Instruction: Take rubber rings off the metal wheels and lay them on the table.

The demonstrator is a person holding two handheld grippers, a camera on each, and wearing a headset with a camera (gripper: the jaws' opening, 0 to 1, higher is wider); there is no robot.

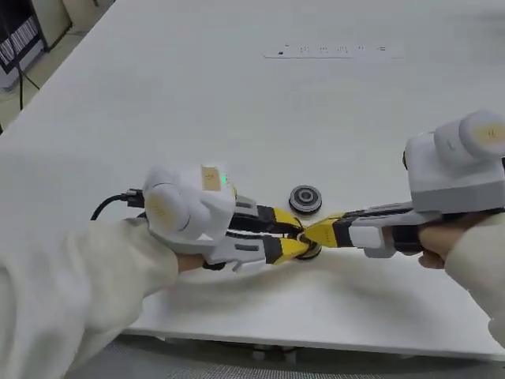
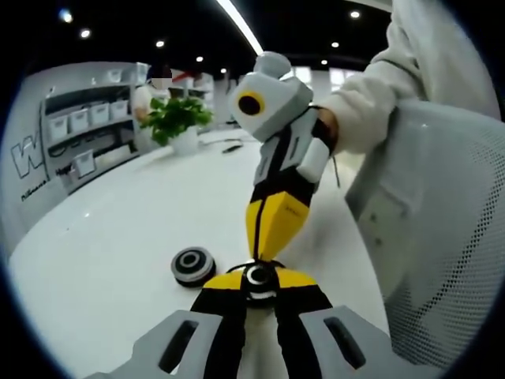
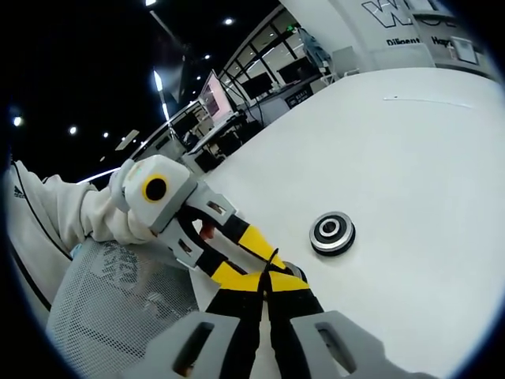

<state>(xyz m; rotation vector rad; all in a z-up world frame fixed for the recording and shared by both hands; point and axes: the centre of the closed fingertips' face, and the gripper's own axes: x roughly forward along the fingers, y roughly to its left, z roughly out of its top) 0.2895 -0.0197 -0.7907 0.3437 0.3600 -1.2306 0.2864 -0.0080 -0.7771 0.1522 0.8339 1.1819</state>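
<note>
The wheel (image 2: 259, 276) was held near the front edge of the desk (image 1: 237, 118), clamped between the jaws of the left tool (image 2: 259, 284). Its hub face was turned up and back toward that tool. The jaws were closed on it from both sides, so its rim was left bare only at the far side.

That far side was met by the right tool (image 3: 269, 278), which was pointed straight at the left one, so that the two were laid nose to nose along one line across the desk. The right tool's jaws were drawn almost together. A thin dark strip, taken to be the ring (image 3: 273, 257), was pinched at their tips against the wheel's rim. How much of the ring was off the wheel could not be made out.

The coming pull was therefore judged to lie along that shared line, toward the person's right, with the wheel kept fixed by the left tool.

A second wheel (image 1: 305, 199) was seen lying flat on the desk just beyond the meeting point. It was touched by neither tool and lay about equally near to both.
</note>
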